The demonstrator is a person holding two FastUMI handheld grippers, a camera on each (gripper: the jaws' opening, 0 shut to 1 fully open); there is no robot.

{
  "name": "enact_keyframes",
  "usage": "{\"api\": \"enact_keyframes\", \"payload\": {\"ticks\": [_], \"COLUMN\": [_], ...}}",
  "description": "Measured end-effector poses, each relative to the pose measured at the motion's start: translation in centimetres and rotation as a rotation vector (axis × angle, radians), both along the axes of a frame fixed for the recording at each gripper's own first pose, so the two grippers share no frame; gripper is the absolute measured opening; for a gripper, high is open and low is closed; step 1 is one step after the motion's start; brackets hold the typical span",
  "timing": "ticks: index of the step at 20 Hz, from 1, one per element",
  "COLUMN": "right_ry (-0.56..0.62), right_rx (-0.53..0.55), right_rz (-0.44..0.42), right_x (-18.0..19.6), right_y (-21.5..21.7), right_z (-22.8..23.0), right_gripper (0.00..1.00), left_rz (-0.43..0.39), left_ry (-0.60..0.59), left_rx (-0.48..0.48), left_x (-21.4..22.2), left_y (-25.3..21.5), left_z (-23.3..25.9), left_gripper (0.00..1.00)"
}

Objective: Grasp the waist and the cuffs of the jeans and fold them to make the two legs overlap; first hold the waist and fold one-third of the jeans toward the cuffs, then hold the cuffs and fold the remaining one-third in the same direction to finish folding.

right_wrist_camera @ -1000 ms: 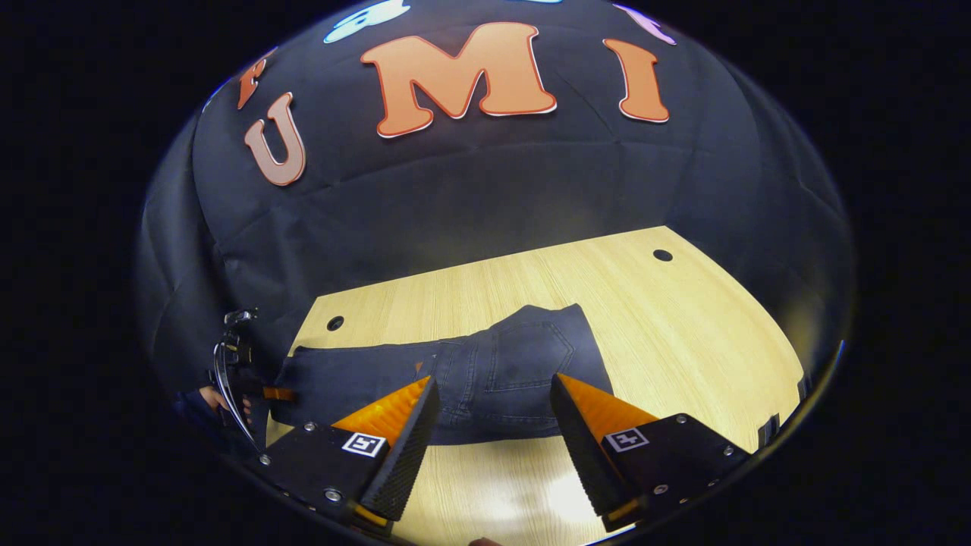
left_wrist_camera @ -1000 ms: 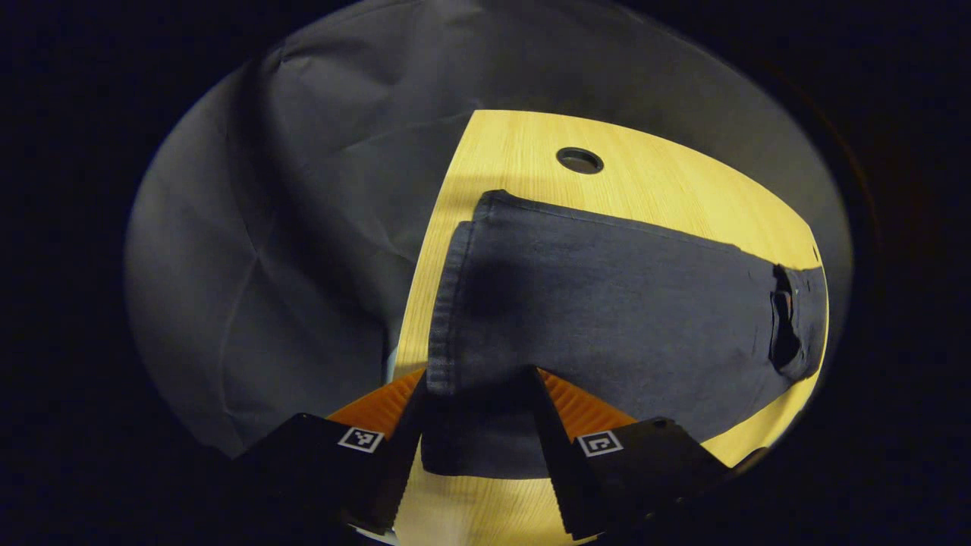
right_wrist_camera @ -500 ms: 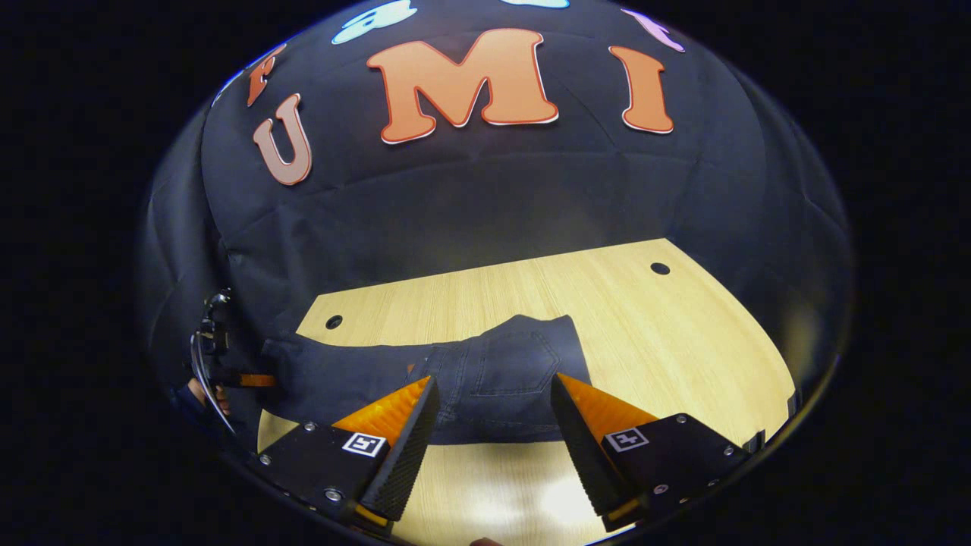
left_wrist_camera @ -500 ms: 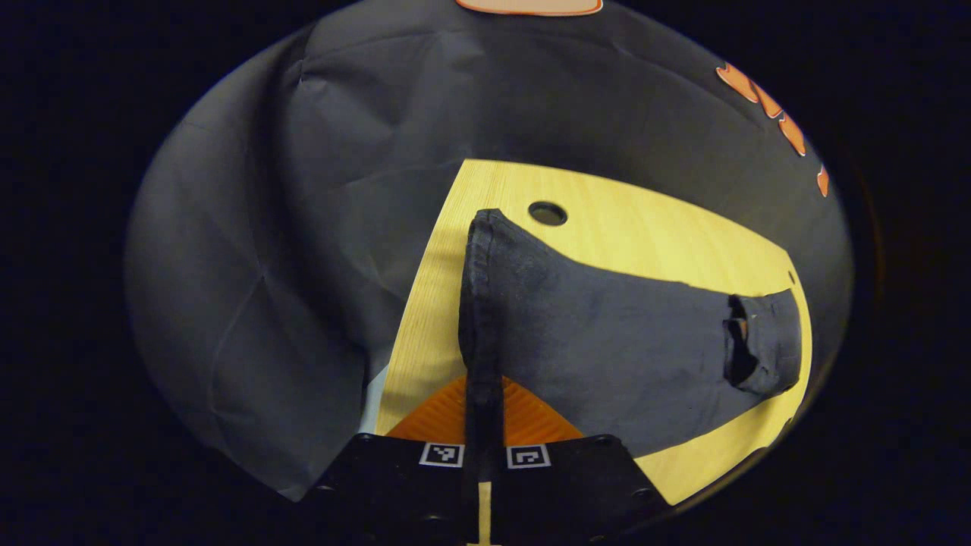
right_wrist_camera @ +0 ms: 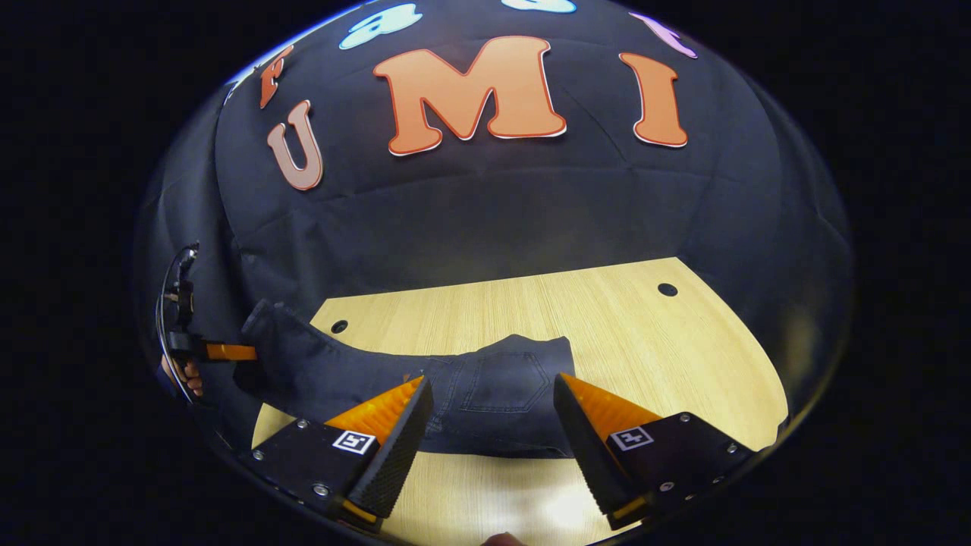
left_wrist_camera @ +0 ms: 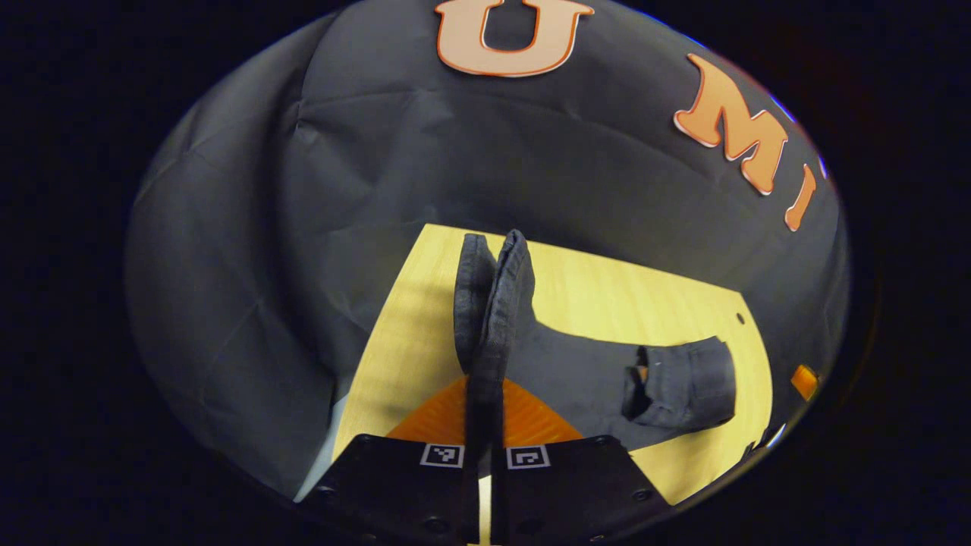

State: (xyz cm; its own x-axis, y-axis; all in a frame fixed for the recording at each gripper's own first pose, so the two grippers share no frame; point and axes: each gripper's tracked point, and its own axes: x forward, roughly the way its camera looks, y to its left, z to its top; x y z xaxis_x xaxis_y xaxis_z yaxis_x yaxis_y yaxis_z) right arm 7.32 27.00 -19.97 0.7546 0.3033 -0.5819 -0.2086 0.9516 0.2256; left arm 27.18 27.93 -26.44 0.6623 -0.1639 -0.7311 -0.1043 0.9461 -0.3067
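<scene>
Dark jeans [right_wrist_camera: 501, 390] lie on the wooden table [right_wrist_camera: 667, 349], legs overlapped and the waist part folded over the legs. My left gripper [left_wrist_camera: 485, 390] is shut on the cuffs [left_wrist_camera: 493, 296], which stand upright above the table's left end. In the right gripper view that left gripper [right_wrist_camera: 208, 351] holds the cuff end [right_wrist_camera: 277, 337] raised at the far left, with a hand behind it. The folded waist part [left_wrist_camera: 683, 383] rests flat at the right. My right gripper [right_wrist_camera: 489, 447] hovers open over the near edge of the waist part, touching nothing.
The table has a small round hole [right_wrist_camera: 667, 289] at the back right and another hole [right_wrist_camera: 339, 326] at the back left. Black cloth walls the booth behind and to the left. Bare wood stretches to the right of the jeans [right_wrist_camera: 705, 379].
My left gripper went from open around the cuffs to shut on them and lifted them off the table. The right gripper stayed open, barely shifting.
</scene>
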Motion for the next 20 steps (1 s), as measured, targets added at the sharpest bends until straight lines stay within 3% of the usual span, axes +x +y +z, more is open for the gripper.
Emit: {"api": "enact_keyframes", "payload": {"ticks": [8, 20], "right_ry": [-0.011, -0.061], "right_rx": [0.008, -0.010], "right_rz": [0.030, 0.047], "right_x": [0.4, 1.8], "right_y": [-2.6, -8.6], "right_z": [-0.2, -0.4], "right_gripper": [0.98, 0.98], "left_rz": [-0.051, -0.175], "left_ry": [-0.128, -0.176], "left_rx": [-0.078, -0.139], "left_x": [1.4, 2.6], "left_y": [-8.0, -25.0], "left_z": [8.8, 14.8], "left_gripper": [0.06, 0.06]}}
